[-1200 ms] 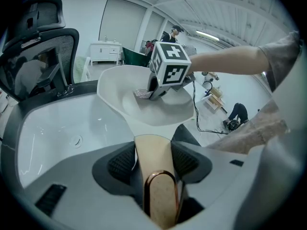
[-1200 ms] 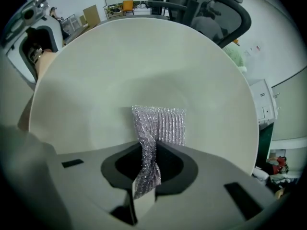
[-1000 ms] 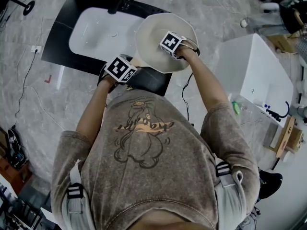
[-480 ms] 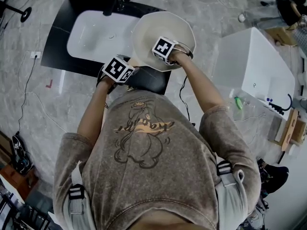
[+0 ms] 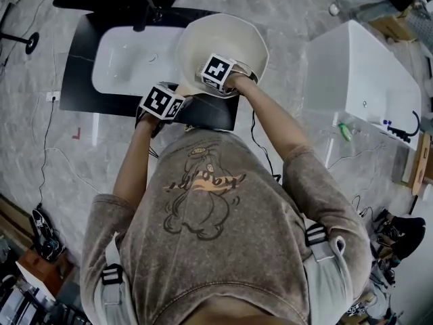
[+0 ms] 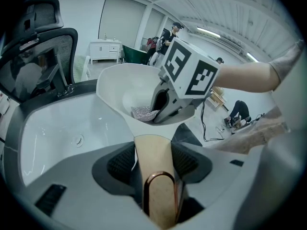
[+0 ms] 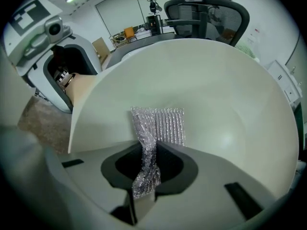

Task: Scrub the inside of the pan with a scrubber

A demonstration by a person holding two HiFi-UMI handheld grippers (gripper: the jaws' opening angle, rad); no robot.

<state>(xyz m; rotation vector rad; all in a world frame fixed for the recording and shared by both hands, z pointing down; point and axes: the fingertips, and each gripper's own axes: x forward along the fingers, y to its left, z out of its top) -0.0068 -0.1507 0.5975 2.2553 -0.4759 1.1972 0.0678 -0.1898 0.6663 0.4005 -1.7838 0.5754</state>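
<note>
In the pan (image 7: 216, 95), scrubber (image 7: 160, 126) in right claw (image 7: 149, 166) (tight)

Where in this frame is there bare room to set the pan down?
The white sink basin, bordered by the black counter and the pan, lies bare. Crowded: inside the pan, where the right hand-held gripper holds the scrubber, and at its handle, clamped by the left hand-held gripper.

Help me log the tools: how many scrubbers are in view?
1: the scrubber, clamped in the right hand-held gripper, against the pan's inside wall. Others may be hidden.
</note>
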